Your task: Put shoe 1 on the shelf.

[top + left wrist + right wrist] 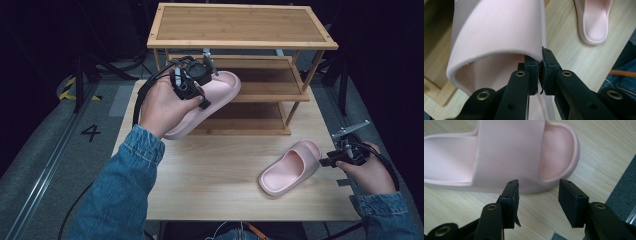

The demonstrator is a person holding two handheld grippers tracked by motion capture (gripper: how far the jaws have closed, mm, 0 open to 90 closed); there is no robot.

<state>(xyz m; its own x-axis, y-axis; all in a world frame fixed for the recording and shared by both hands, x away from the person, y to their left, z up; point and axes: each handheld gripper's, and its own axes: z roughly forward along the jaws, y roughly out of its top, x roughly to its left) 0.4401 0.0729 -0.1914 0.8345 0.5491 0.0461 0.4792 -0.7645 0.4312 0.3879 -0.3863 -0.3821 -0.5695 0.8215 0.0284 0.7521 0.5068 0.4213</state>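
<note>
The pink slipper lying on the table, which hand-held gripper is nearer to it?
Right. The right hand-held gripper sits open just beside the slipper on the table, not touching it. The left hand-held gripper is over by the shelf, clamped on the other slipper.

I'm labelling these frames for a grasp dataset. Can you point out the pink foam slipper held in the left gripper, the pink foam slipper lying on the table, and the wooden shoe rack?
Held pink foam slipper (499, 30): left gripper view, strap.
Lying pink foam slipper (285, 172): high view, footbed.
Wooden shoe rack (240, 24): high view, top shelf.
</note>
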